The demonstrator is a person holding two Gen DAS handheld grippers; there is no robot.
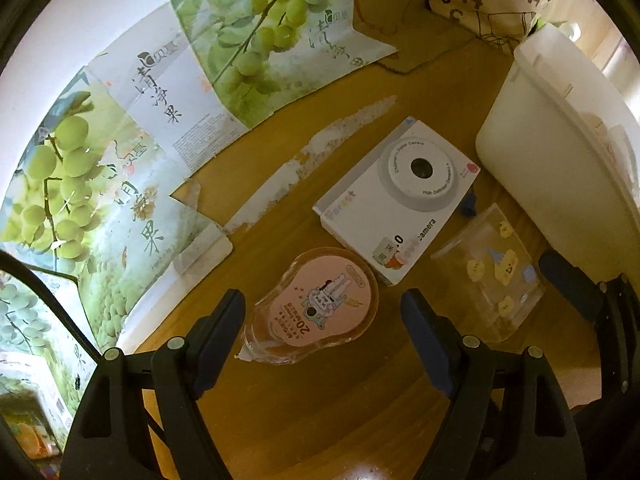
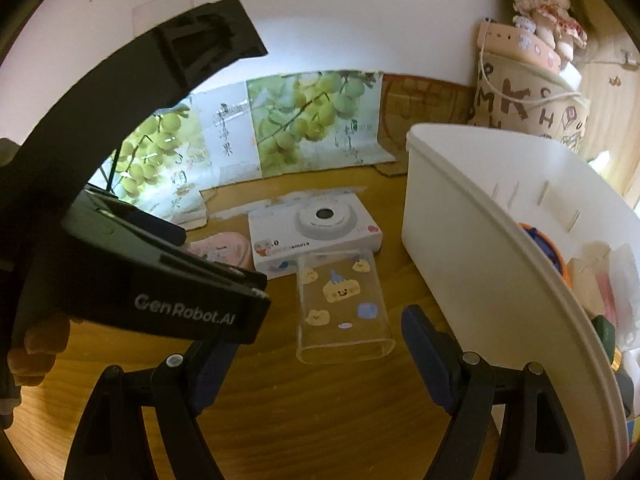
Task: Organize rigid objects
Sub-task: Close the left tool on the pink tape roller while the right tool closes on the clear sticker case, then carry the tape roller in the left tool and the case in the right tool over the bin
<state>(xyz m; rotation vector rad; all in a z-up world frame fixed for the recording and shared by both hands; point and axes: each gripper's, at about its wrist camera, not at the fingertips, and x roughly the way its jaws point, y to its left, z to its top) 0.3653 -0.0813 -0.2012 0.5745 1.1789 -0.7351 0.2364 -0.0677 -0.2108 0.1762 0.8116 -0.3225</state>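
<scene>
A pink correction-tape dispenser (image 1: 320,308) lies on the wooden table between the fingers of my open left gripper (image 1: 326,328); it also shows in the right wrist view (image 2: 218,250). A white toy camera box (image 1: 396,196) (image 2: 316,236) lies just beyond. A clear phone case with yellow stickers (image 1: 494,276) (image 2: 342,306) lies on the table ahead of my open, empty right gripper (image 2: 316,364). A white plastic bin (image 1: 560,152) (image 2: 480,248) stands at the right and holds several items.
Flattened grape-print cardboard (image 1: 140,140) (image 2: 280,128) leans along the back and left. A lettered fabric bag (image 2: 528,104) with a doll (image 2: 548,20) on top stands behind the bin. The left gripper's body (image 2: 140,272) fills the left of the right wrist view.
</scene>
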